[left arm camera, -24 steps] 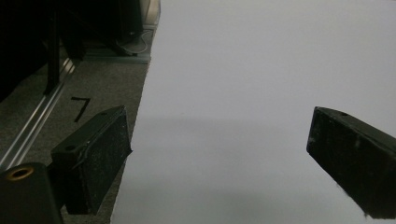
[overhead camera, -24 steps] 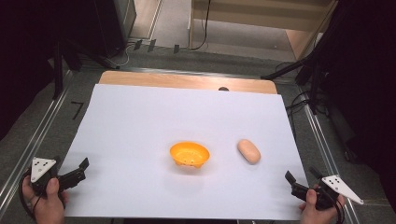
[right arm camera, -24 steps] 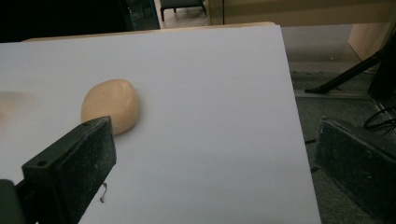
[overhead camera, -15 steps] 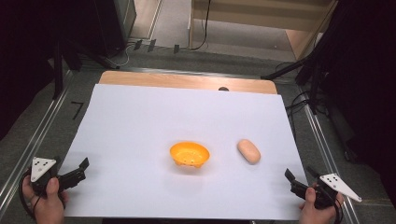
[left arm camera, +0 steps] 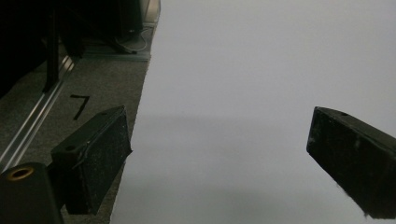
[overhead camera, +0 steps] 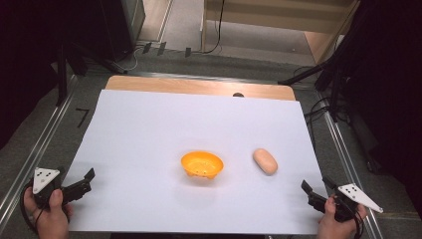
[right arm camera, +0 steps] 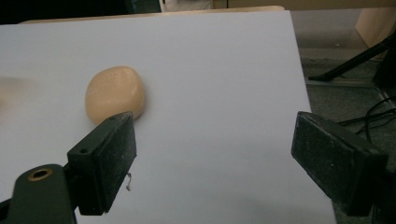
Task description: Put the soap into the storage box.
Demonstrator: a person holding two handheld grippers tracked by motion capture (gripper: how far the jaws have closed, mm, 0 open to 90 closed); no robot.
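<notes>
From left to right I see my left gripper [overhead camera: 82, 185] wide open and empty, 1 orange bowl [overhead camera: 201, 165] mid-sheet, 1 beige potato [overhead camera: 264, 161] just right of it, untouched, and my right gripper [overhead camera: 313, 193] spread, holding nothing, so, by my judgement, everything remains undone.

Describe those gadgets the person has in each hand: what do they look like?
Each gripper, left and right, is black with two blocky jaws faced in rough pads and topped by a grey three-cornered plate dotted black. A dark cable loops off the left one.
</notes>
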